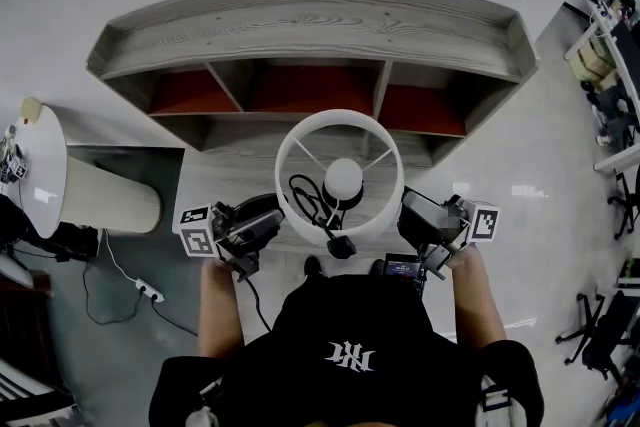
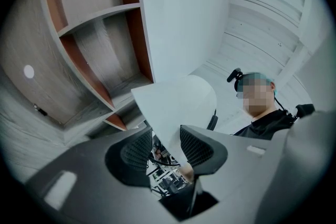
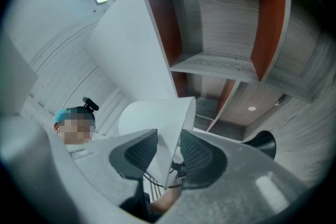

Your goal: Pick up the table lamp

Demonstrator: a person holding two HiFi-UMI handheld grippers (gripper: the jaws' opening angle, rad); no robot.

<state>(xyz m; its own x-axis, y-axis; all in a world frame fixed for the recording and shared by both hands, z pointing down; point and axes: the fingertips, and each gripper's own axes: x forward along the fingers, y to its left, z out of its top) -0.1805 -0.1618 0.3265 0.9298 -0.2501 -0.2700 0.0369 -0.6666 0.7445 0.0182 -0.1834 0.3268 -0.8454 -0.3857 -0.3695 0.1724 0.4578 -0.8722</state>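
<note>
1. Head view shows the table lamp point(image 1: 343, 180) up in front of the person, at 6 o'clock from the wooden shelf point(image 1: 300, 25).
2. The left gripper point(image 1: 268, 217) sits at 8 o'clock on the white shade point(image 1: 340, 118). Its jaws are partly closed and pinch the thin wall.
3. The right gripper point(image 1: 412, 215) pinches the wall the same way at 4 o'clock.
4. A black cord point(image 1: 305, 195) loops inside the shade.

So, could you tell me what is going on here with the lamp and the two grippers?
A person holds the table lamp by its white shade, one gripper on each side. The left gripper and the right gripper each have their jaws closed on the shade's thin wall. A black cord loops inside the shade. A wooden shelf unit stands just beyond. The lamp seems to be lifted off the ground.
</note>
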